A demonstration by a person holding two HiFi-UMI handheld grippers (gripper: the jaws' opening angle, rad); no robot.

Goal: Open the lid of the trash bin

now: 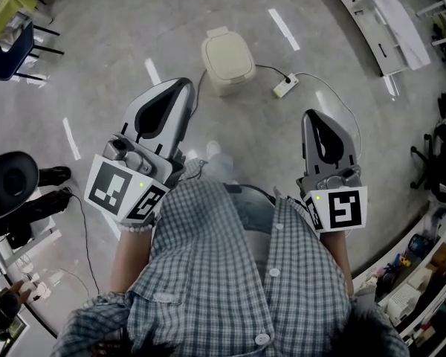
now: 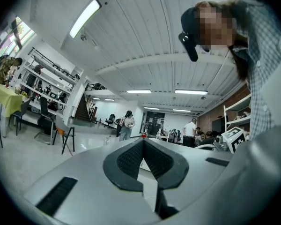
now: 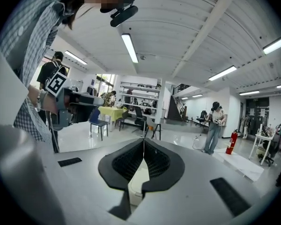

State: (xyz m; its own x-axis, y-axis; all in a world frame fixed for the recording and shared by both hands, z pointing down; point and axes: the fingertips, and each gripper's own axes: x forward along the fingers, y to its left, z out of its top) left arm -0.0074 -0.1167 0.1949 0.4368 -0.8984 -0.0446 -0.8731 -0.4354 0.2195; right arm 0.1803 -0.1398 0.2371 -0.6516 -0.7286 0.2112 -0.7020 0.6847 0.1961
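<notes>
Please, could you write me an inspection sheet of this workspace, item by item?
Surface: grey polished floor, lamp reflections.
Job's things: cream trash bin on the floor ahead, lid down.
Clutter: white power strip beside the bin; white panel far right.
Grippers: left gripper and right gripper above the floor, jaws together, nothing between them.
Cables: dark cable between bin and power strip; black cable at left.
Surroundings: chairs, shelves, people far off.

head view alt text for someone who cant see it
A person in a checked shirt holds the left gripper and right gripper, both shut and empty. A closed cream bin stands on the floor ahead, beside a power strip.
</notes>
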